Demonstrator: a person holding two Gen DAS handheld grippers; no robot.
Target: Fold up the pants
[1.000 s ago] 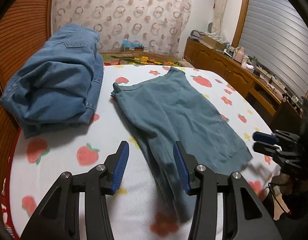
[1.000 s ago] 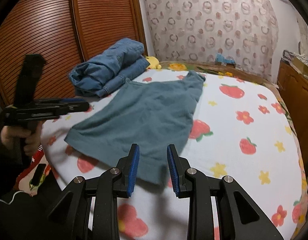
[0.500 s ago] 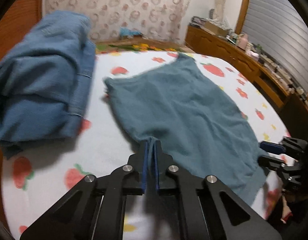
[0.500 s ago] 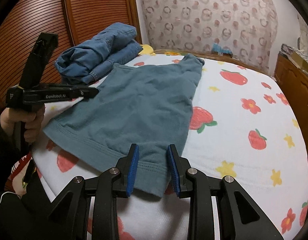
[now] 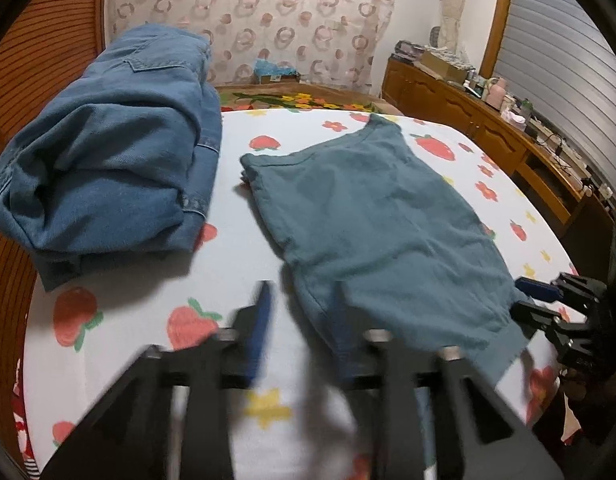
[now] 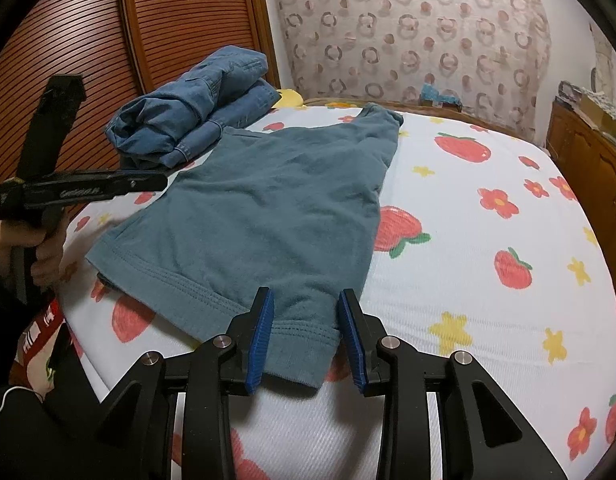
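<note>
Teal pants [image 6: 268,216], short-legged, spread flat on strawberry-and-flower bedsheet [image 6: 487,320], waistband end at near edge of bed, leg ends toward far curtain [image 6: 407,28]. Right gripper [image 6: 306,332] at waistband's right corner, blue-padded fingers [image 6: 262,328] parted wide on either side of hem, fabric between them but not pinched. Left gripper [image 5: 300,332] motion-blurred in own view, fingers apart over left edge of pants near waistband, nothing held; seen side-on from right wrist view [image 6: 148,184], hovering beside cloth, white lettering on black body too blurred to read. Folded denim jeans [image 5: 108,168] piled just beside pants, on left side by slatted wooden wardrobe doors [image 6: 168,32]. Wooden sideboard [image 5: 487,128] along right wall, cluttered with small items.
</note>
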